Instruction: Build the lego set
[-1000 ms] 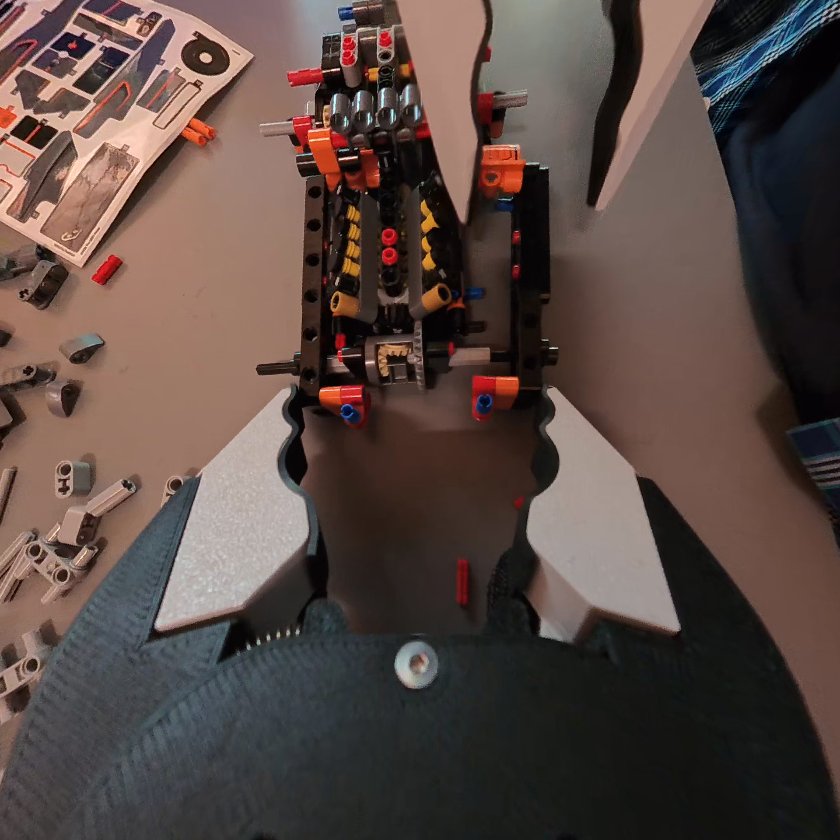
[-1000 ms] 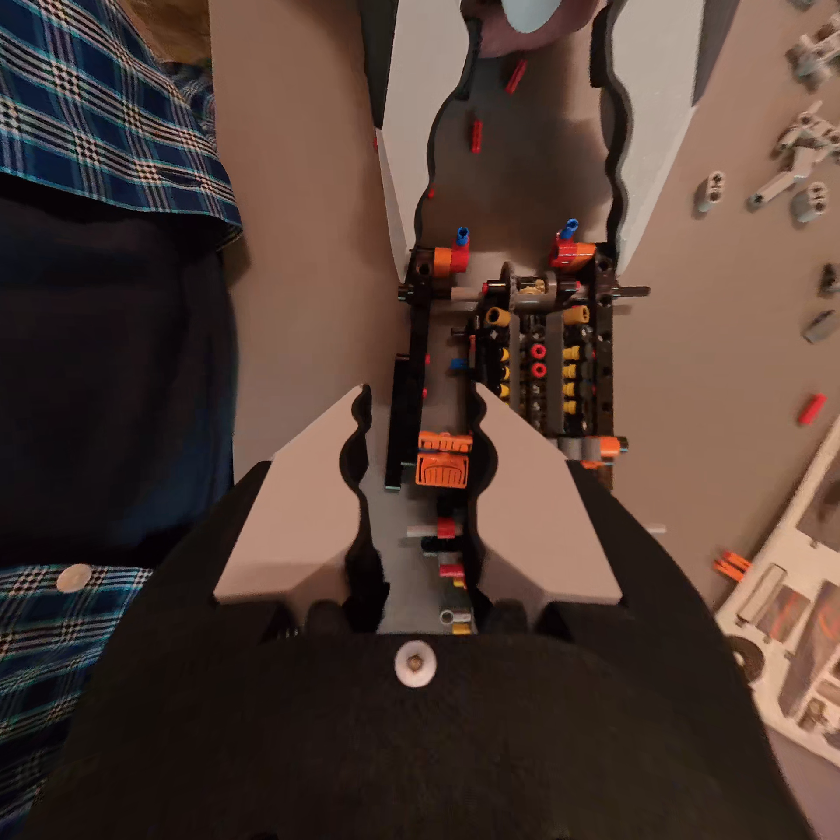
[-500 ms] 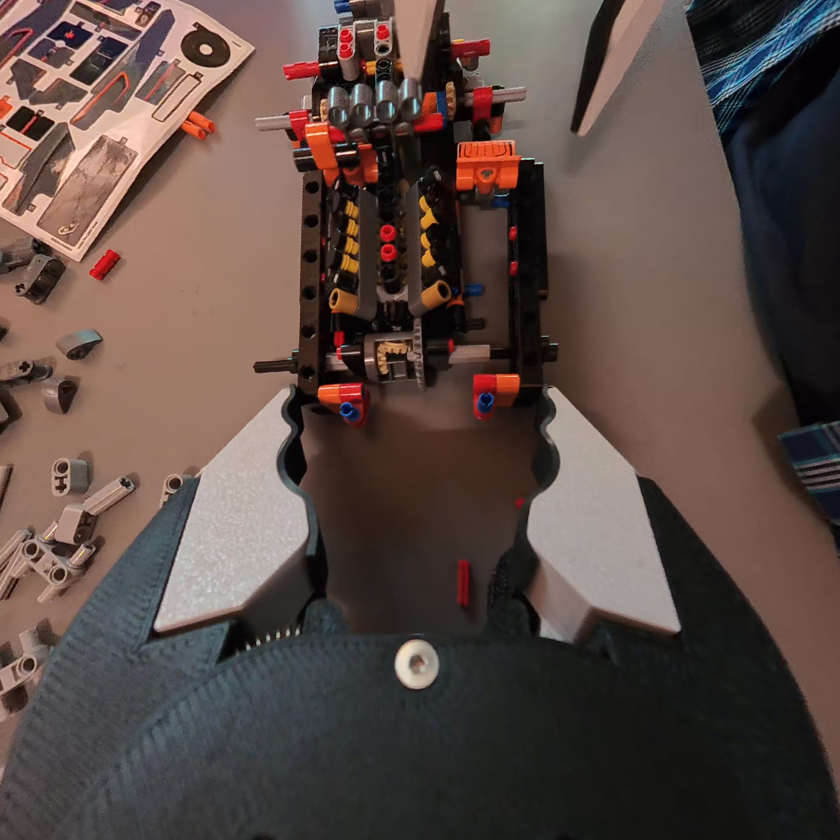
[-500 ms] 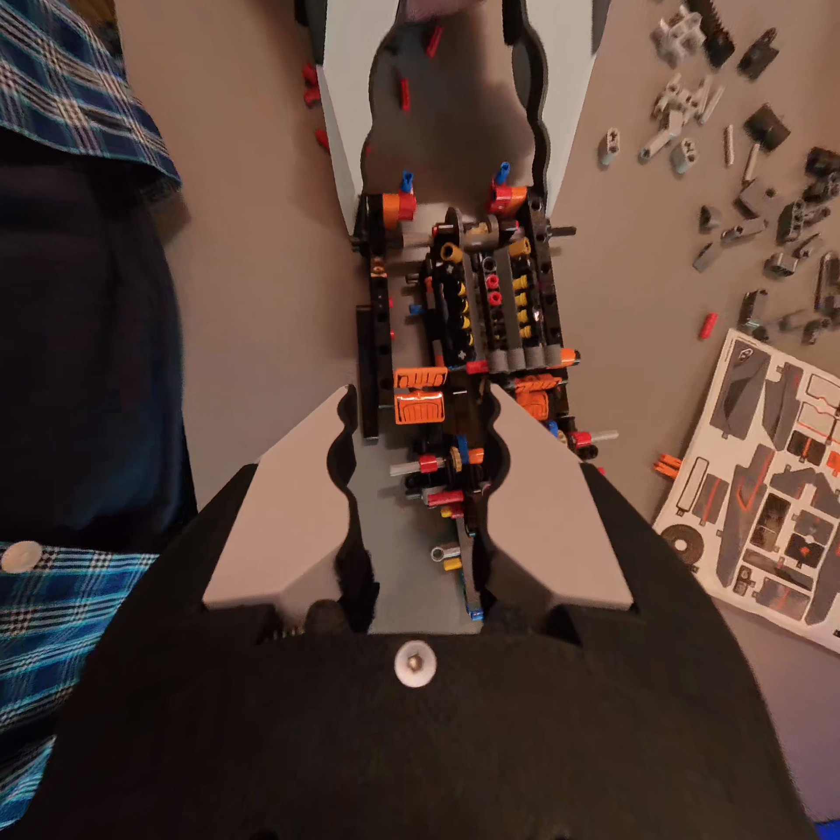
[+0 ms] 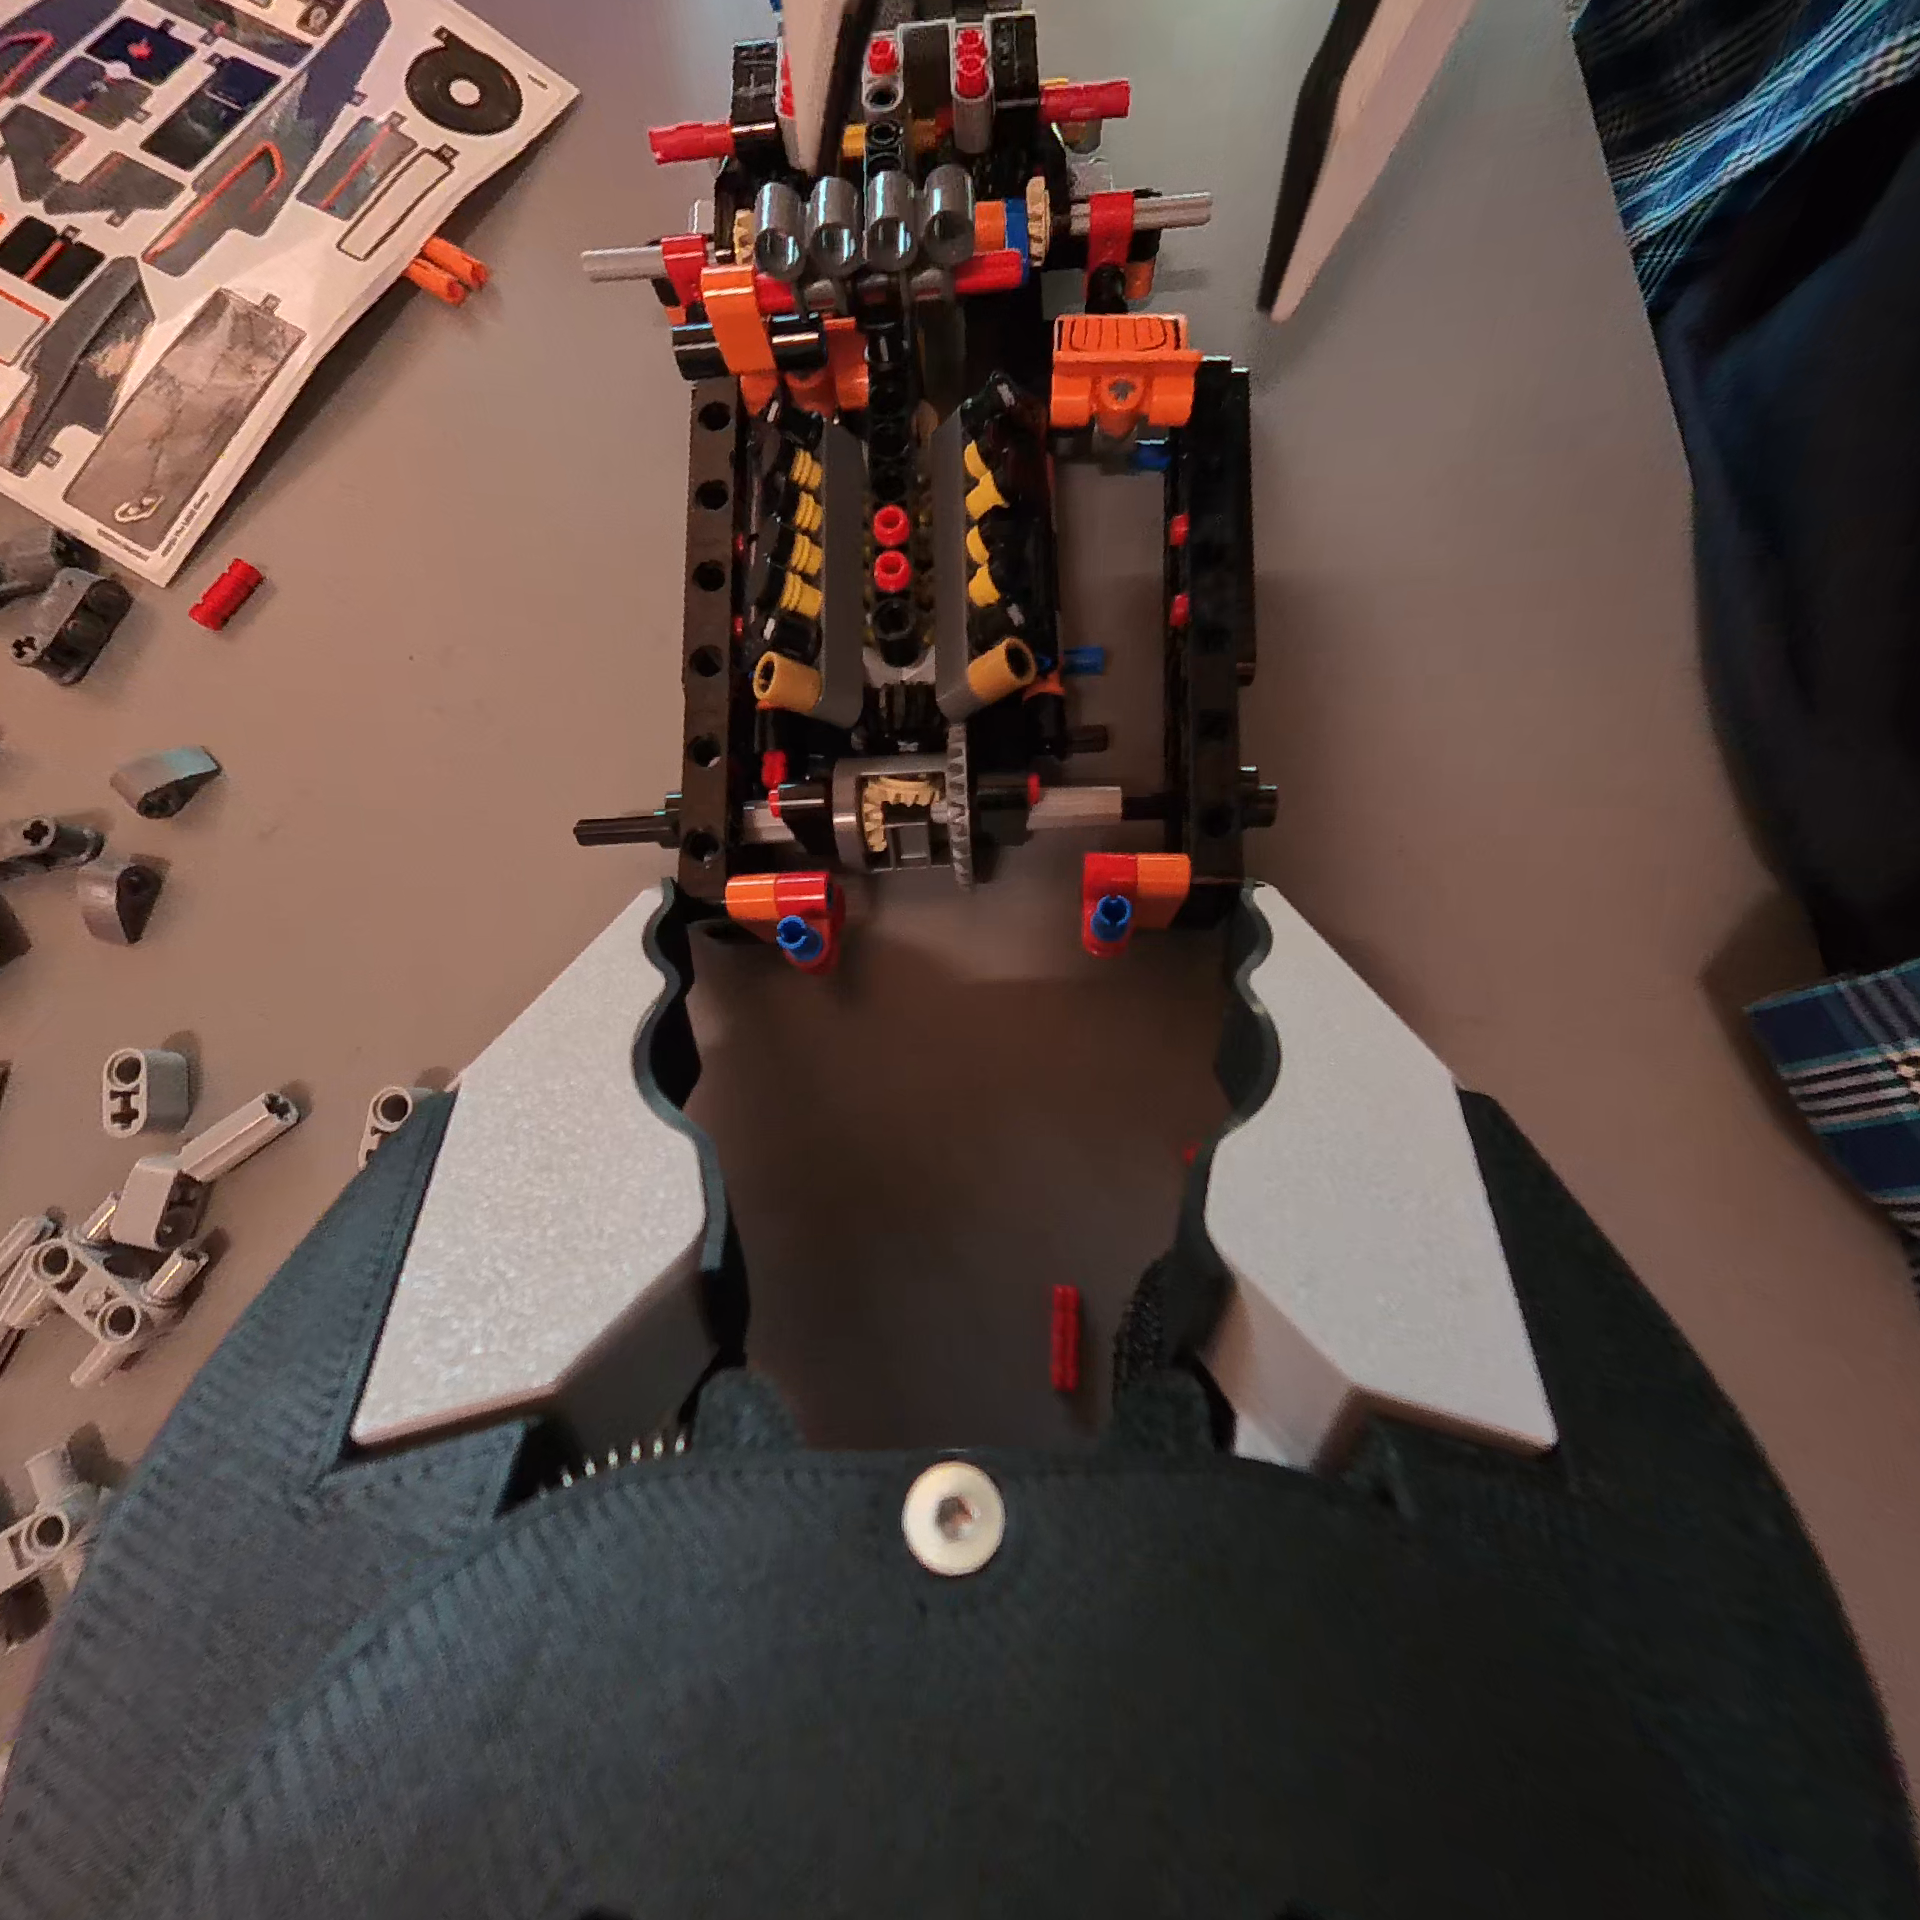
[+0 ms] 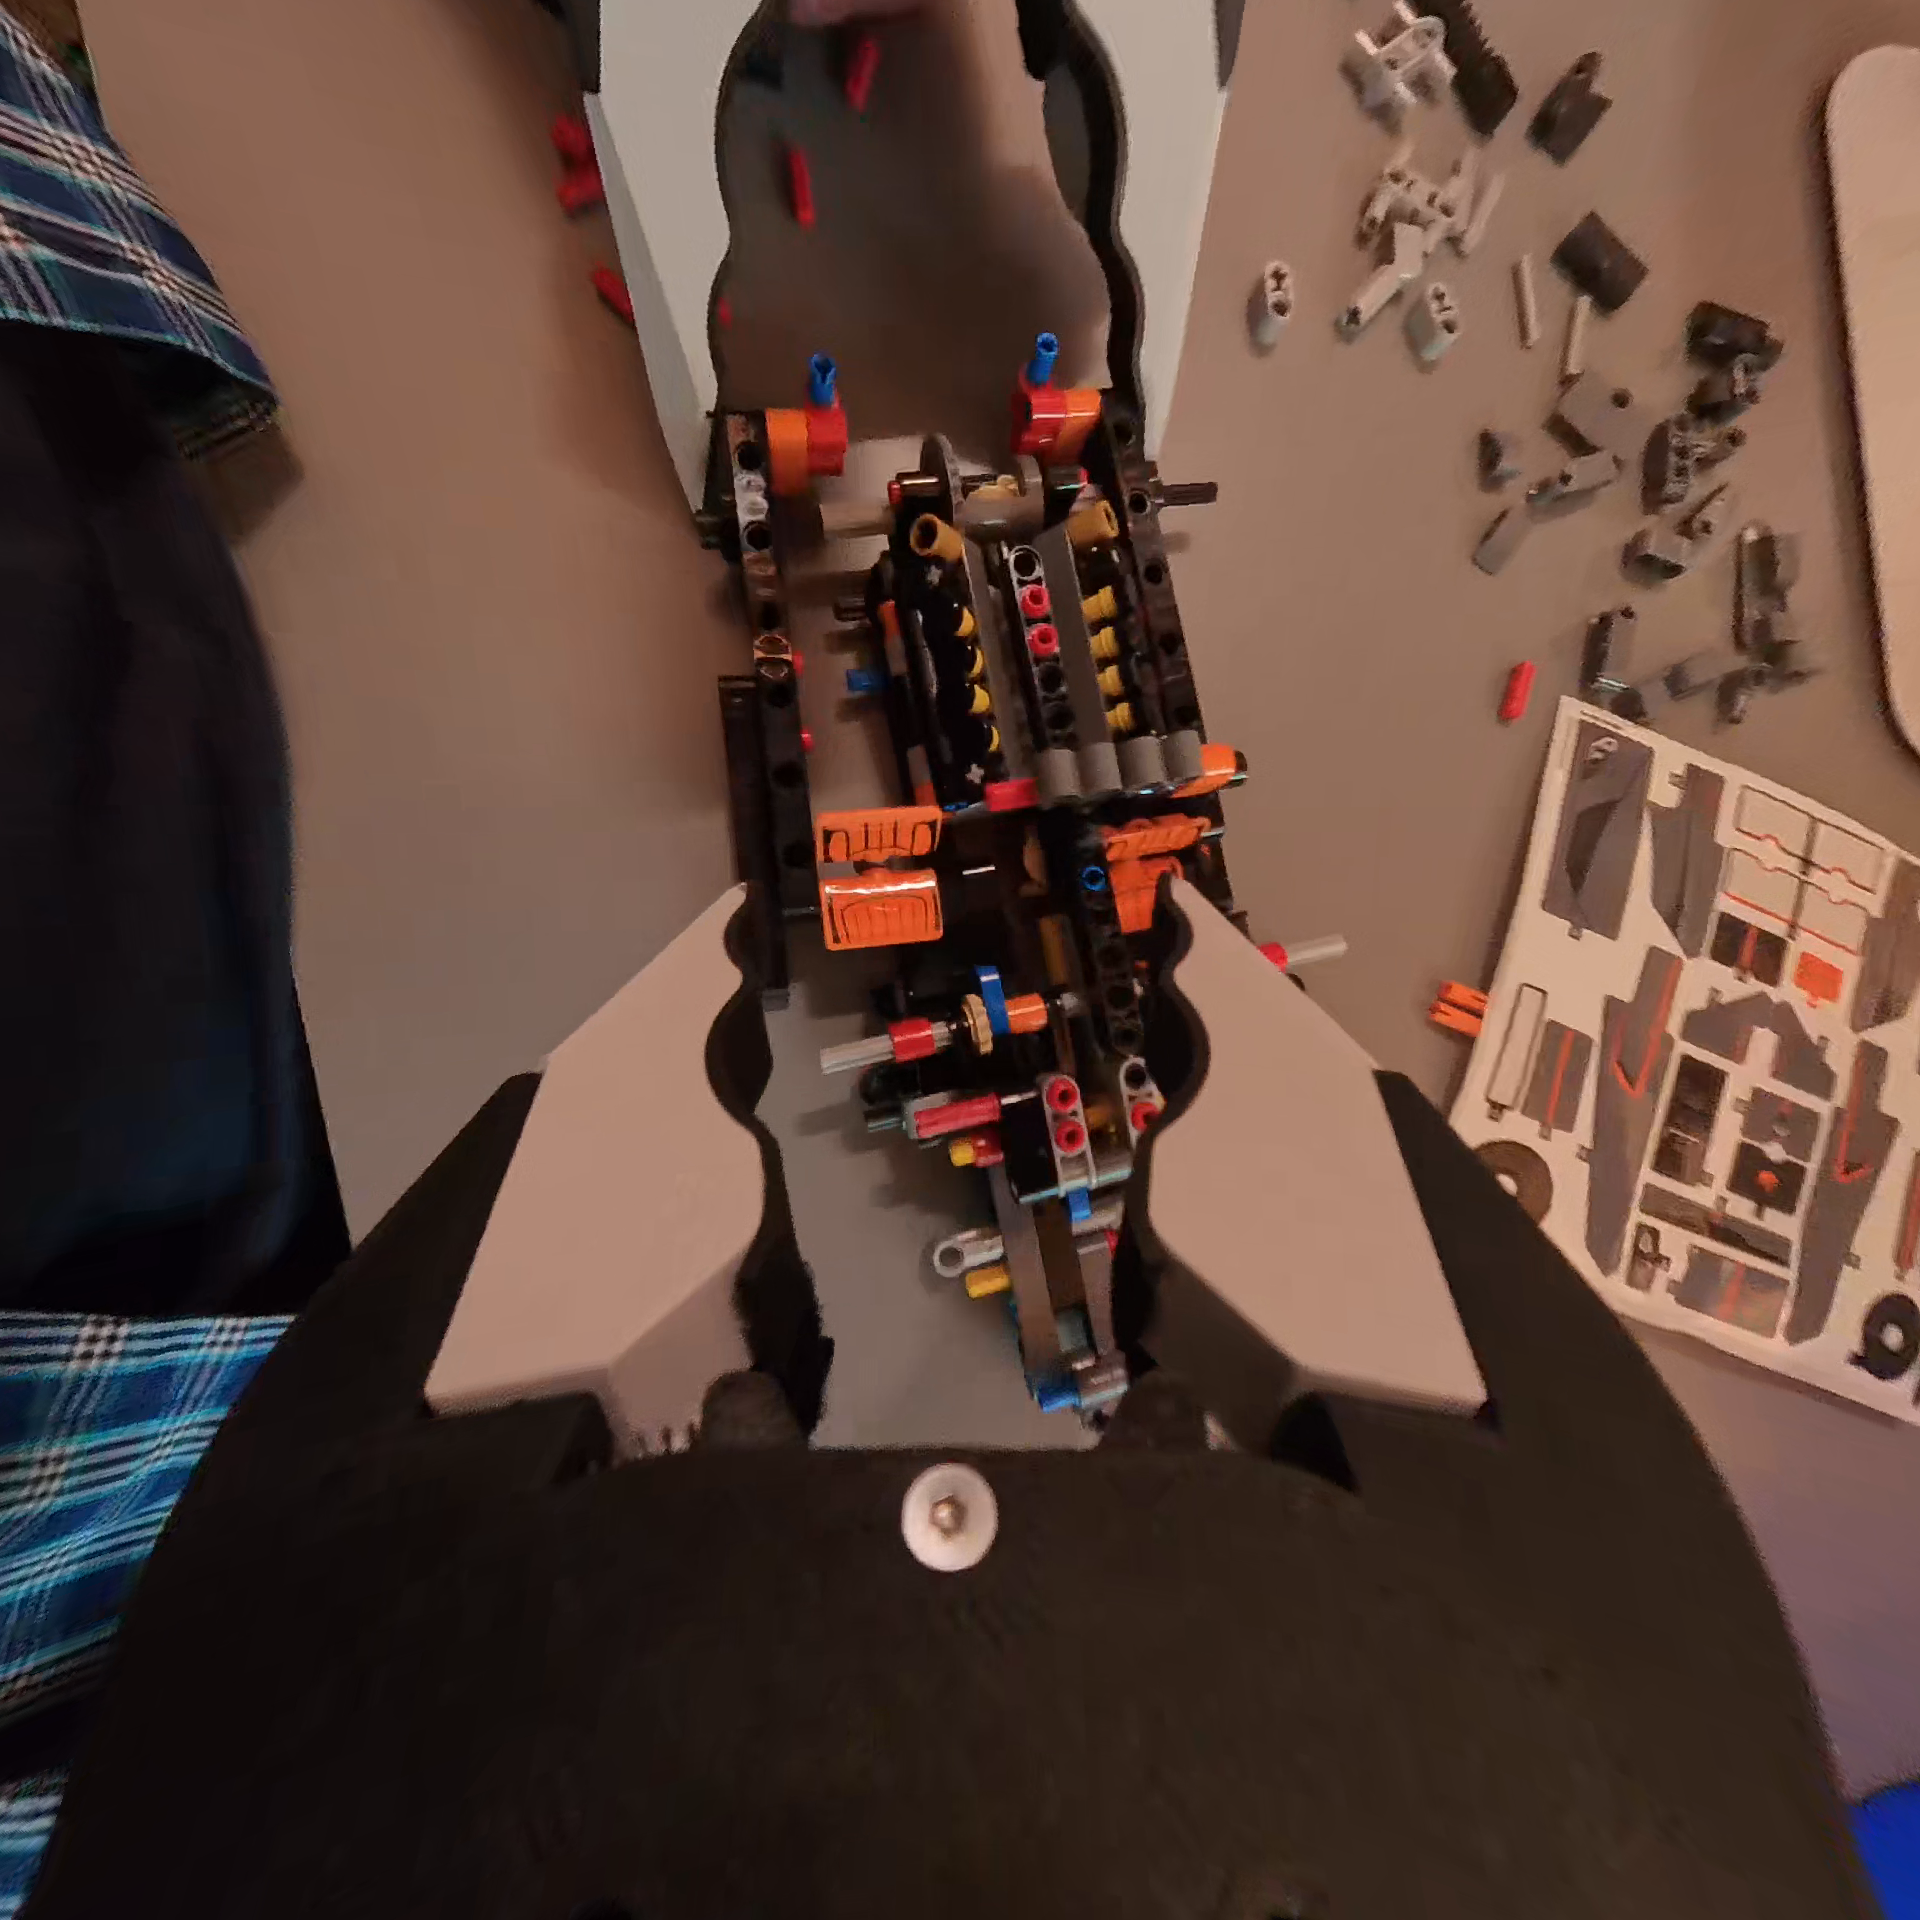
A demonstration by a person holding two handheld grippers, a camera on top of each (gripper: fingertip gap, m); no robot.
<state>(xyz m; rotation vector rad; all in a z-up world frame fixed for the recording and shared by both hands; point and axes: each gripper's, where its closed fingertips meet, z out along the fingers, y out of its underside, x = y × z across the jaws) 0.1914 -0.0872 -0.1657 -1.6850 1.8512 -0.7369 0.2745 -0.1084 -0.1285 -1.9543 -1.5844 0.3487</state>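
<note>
Bracing the black Technic chassis [image 5: 966, 582] at its differential end: left hand-held gripper [image 5: 961, 925] spread wide, fingertips touching the two rear frame corners, nothing clamped. Chassis flat on grey table [image 5: 1455, 644], mid-table, lengthwise between both tools. Right hand-held gripper [image 6: 956, 904] at opposite, narrow nose end, moderately wide, straddling nose section; right finger against orange part on that side, left finger just beside black side beam, grip not confirmed. Seen far off in left wrist view as two pale fingertips at top, one over the nose parts, one off to the side over bare table.

Clutter inside left gripper's span: thin red pin [image 5: 1065, 1335] on table between its fingers, tiny red bit near right finger's inner edge. More red pins [image 6: 571, 166] outside left gripper's finger in right wrist view.

Off to one side: sticker sheet [image 5: 197, 260] flat, corner near chassis nose; two orange pins [image 5: 447, 270] touching sheet edge; red connector [image 5: 223, 594] just past sheet corner. Pile of light and dark grey connectors and axles [image 5: 125, 1195] scattered beside left gripper body, well apart from chassis. Black parts among them [image 6: 1600, 260]. Pale rounded tray edge [image 6: 1870, 364] at frame border.

Other side: person's plaid blue shirt [image 6: 94, 1455] and dark garment close along table edge.
</note>
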